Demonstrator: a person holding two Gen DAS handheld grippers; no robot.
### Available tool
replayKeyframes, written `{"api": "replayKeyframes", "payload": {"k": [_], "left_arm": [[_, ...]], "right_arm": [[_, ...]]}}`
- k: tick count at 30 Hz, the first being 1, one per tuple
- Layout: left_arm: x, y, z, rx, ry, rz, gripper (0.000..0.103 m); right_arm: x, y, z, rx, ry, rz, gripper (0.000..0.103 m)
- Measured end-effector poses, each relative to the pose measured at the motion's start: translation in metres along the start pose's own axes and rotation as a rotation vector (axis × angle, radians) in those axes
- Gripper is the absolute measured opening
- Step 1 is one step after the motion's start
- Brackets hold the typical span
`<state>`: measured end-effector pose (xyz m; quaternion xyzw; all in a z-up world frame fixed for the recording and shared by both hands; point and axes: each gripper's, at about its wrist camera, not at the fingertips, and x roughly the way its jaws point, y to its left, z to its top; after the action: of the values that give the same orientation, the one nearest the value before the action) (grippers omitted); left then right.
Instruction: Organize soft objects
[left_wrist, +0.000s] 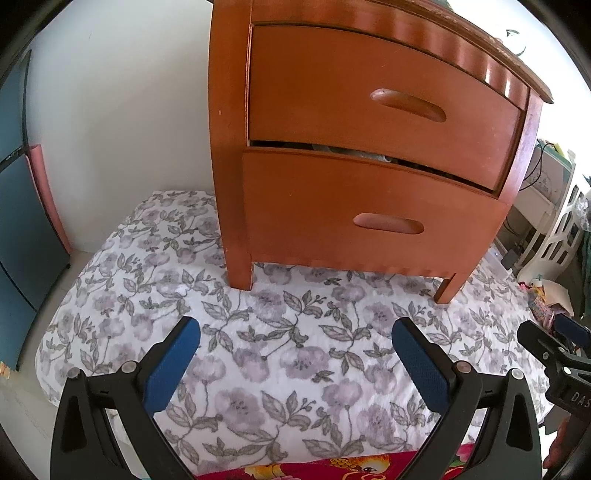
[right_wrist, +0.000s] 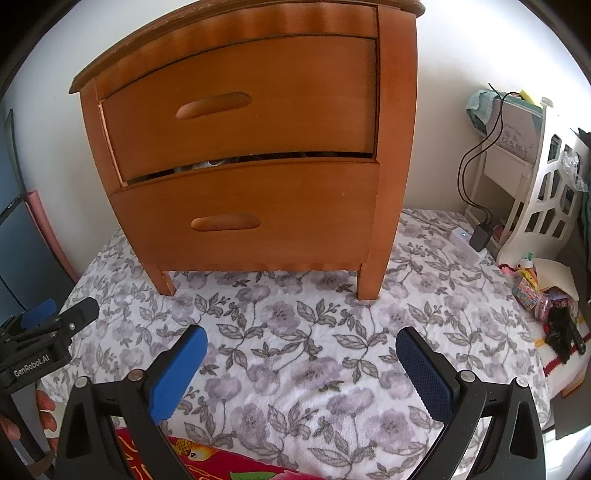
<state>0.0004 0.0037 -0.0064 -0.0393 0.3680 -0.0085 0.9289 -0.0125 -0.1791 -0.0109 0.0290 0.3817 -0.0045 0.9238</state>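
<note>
Writing: "GenRobot.AI" is showing on my left tool; "DAS" is showing on my right tool, the rest cut off. Both tools are hovering spread wide, grasping nothing, over the flowered sheet. The wooden nightstand is standing on that sheet. Its lower drawer is sitting slightly out; something soft and grey is peeking through the gap above it.

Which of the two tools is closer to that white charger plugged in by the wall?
The right tool. The charger lies on the flowered cloth ahead and to its right, beside the nightstand. The left tool sits farther left, on the far side of the right one.
</note>
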Motion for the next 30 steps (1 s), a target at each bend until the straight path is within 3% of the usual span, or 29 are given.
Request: {"api": "replayKeyframes", "payload": {"k": [30], "left_arm": [[0.0038,-0.0035,-0.0020,0.020,0.000,-0.053,0.103]], "right_arm": [[0.0067,0.0033,-0.0050,-0.011,0.019,-0.002,0.103]]}}
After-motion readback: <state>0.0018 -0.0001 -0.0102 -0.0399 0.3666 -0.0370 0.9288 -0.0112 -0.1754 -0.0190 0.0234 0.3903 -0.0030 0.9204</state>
